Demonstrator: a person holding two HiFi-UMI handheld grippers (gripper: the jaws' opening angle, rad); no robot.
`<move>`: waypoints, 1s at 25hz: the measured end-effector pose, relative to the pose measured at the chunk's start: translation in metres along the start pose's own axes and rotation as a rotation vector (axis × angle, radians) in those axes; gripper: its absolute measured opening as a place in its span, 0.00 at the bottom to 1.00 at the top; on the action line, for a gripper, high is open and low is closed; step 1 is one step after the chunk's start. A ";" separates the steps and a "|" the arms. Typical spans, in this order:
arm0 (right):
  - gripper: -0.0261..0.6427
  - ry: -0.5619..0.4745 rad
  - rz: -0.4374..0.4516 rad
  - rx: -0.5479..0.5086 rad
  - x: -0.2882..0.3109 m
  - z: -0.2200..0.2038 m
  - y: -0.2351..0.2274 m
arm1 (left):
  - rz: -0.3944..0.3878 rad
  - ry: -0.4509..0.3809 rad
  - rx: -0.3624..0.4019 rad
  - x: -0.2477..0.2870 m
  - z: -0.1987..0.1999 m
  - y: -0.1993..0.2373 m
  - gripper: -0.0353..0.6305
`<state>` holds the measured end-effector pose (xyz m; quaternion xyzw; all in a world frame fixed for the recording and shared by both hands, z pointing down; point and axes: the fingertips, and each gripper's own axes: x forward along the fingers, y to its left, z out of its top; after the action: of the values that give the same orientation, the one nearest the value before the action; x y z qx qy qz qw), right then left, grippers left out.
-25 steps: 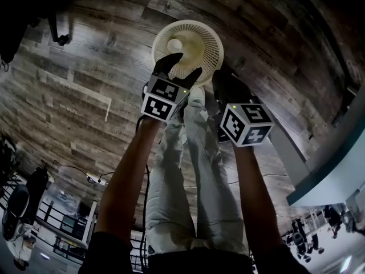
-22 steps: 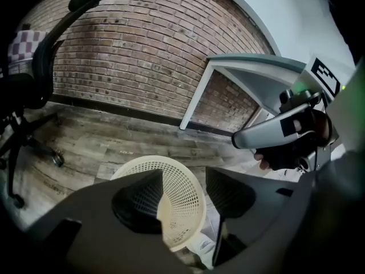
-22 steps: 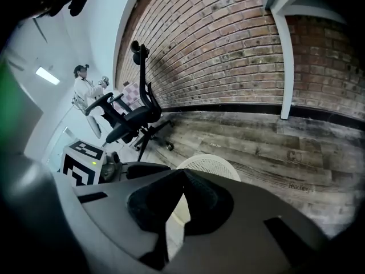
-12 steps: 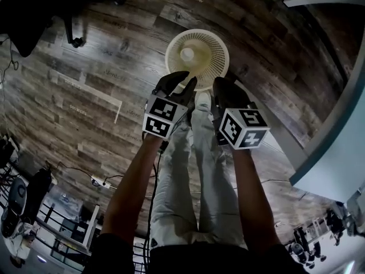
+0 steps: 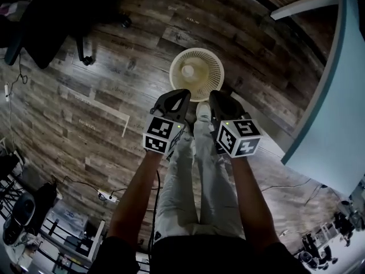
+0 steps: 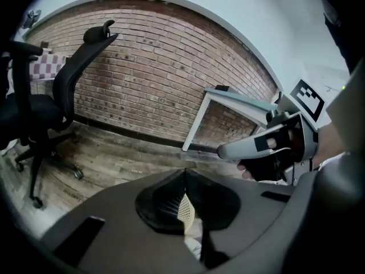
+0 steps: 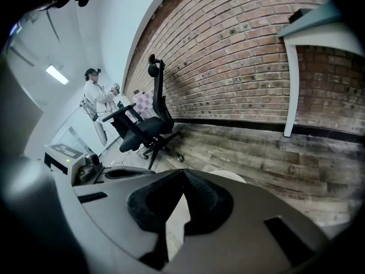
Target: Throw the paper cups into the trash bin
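A round cream mesh trash bin [image 5: 212, 60] stands on the wooden floor, straight ahead of the person's feet. One pale paper cup [image 5: 187, 71] lies inside it. My left gripper [image 5: 184, 92] hovers just in front of the bin's near rim; its jaws have just been closing and now meet with nothing between them. Beside it, my right gripper [image 5: 214, 95] is shut and empty too. In the left gripper view the jaws [image 6: 185, 170] touch at the tip, with the bin's mesh [image 6: 183, 209] showing below. In the right gripper view the jaws [image 7: 183, 170] touch, with the bin's rim [image 7: 229, 176] peeking out behind.
A white table with a teal top [image 5: 333, 90] stands at the right, close to the bin. A black office chair [image 6: 40, 110] stands to the left by the brick wall [image 6: 154, 79]. A person [image 7: 97, 99] stands far off. Cables and a power strip [image 5: 105, 196] lie behind.
Both grippers have risen away from the bin, which now looks smaller and farther. The left jaws went from wide open to shut, empty.
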<state>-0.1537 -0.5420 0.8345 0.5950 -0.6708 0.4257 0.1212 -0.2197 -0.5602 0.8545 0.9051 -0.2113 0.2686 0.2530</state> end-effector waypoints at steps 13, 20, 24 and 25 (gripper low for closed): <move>0.05 -0.117 0.083 -0.061 -0.091 0.070 0.081 | -0.001 -0.127 -0.020 -0.088 0.075 -0.043 0.07; 0.05 -0.203 0.083 -0.079 -0.143 0.108 0.115 | -0.011 -0.183 0.000 -0.148 0.112 -0.075 0.07; 0.05 -0.243 0.068 -0.138 -0.175 0.124 0.128 | -0.002 -0.192 0.017 -0.178 0.121 -0.085 0.07; 0.05 -0.251 0.068 -0.150 -0.180 0.127 0.132 | 0.002 -0.200 0.025 -0.185 0.126 -0.087 0.07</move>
<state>-0.1815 -0.5164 0.5806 0.6098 -0.7304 0.3004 0.0662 -0.2684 -0.5182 0.6233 0.9304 -0.2328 0.1796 0.2190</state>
